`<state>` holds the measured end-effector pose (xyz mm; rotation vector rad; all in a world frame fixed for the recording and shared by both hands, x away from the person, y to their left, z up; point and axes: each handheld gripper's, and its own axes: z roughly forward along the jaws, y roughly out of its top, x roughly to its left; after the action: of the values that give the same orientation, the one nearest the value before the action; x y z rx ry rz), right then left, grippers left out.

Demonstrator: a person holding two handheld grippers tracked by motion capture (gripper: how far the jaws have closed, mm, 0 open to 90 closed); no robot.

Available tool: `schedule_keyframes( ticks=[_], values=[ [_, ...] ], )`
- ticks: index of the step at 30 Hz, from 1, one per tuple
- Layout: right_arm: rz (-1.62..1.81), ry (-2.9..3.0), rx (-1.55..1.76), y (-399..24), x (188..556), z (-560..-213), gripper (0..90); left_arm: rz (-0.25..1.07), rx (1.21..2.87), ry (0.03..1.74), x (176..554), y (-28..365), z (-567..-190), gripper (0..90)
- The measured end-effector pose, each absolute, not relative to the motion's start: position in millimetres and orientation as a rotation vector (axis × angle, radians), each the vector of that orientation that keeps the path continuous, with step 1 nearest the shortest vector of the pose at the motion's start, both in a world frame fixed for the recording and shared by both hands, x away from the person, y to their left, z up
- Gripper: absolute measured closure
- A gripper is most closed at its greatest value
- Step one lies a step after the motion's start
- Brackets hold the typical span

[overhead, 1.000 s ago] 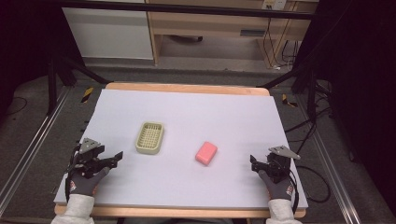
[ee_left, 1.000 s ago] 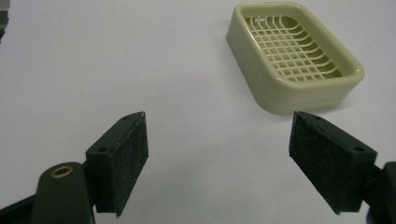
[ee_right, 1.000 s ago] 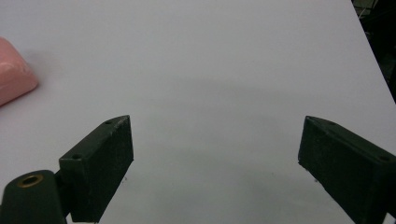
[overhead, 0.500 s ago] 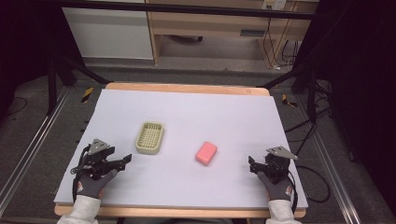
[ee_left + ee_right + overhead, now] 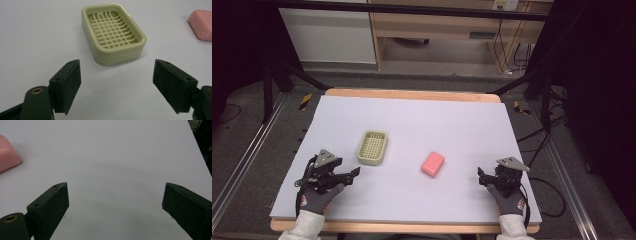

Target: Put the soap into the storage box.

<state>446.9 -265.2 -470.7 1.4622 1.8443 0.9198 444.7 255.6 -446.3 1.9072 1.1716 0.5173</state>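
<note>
Left gripper (image 5: 353, 174) near the table's (image 5: 412, 120) front-left corner, jaws spread wide, grasping nothing, aimed at the soap dish (image 5: 372, 147) just beyond (dish empty, upright, left of centre). Pink soap (image 5: 432, 164) lies beside it toward centre, apart. Right gripper (image 5: 481, 177) near the front-right corner, jaws wide apart, empty, over bare table.

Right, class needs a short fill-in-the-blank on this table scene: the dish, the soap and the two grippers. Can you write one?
1. The soap dish on the table holds ____ inside it.
2. The bar of soap is ____ in colour.
3. The left gripper has its fingers spread ____, pointing at the dish.
4. The soap lies nearer the ____ gripper than the dish does.

Missing words: nothing; pink; open; right
</note>
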Motion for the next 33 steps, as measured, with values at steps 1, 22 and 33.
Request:
schedule_keyframes(
  ticks=[1, 22, 33],
  values=[
    [0.919, 1.845, 1.462, -265.3, 446.9, -470.7, 7.4, 0.515, 1.911, 1.168, 444.6, 254.7, -445.7, 22.3],
    [0.914, 1.845, 1.461, -264.4, 447.0, -470.8, 7.0, 0.492, 1.954, 1.088, 442.6, 223.1, -439.8, 22.1],
    [0.914, 1.849, 1.453, -261.4, 446.9, -470.7, 6.9, 0.486, 1.976, 1.048, 440.6, 205.3, -435.4, 21.8]
  ],
)
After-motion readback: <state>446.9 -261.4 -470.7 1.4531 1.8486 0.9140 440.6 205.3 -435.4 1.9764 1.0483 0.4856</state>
